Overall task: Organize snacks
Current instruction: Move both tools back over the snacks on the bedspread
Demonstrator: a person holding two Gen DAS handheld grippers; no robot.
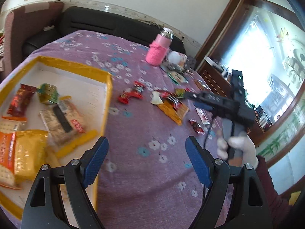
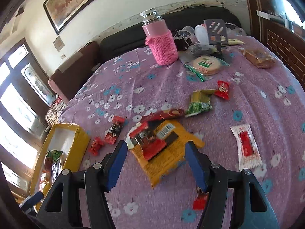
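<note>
Yellow-rimmed and white inside, the tray (image 1: 109, 95) sits at the left edge of the purple flowered tablecloth (image 1: 133, 61) and already holds several snacks: a dark red packet (image 1: 20, 100), a green packet (image 1: 48, 93), cracker packs (image 1: 63, 122) and a yellow bag (image 1: 28, 152). Loose snacks lie on the cloth to its right, well apart from it: small red candies (image 2: 114, 131), a yellow wrapper (image 2: 165, 150) with a red-and-black packet (image 2: 148, 139) on top, a green-and-gold packet (image 2: 200, 103), another red candy (image 2: 222, 89) and a white sachet with red print (image 2: 246, 147).

Left gripper (image 1: 146, 150) hangs just beside the tray's right wall, jaws wide apart with nothing between them. Right gripper (image 2: 156, 158), gripped by a white-gloved hand (image 1: 238, 148), hovers over the yellow wrapper with its jaws apart, pads not pressing on it.

Farther back stand a pink knit-sleeved bottle (image 2: 162, 42), a bagged flat bread (image 2: 206, 65) and a black sofa (image 1: 91, 24).
</note>
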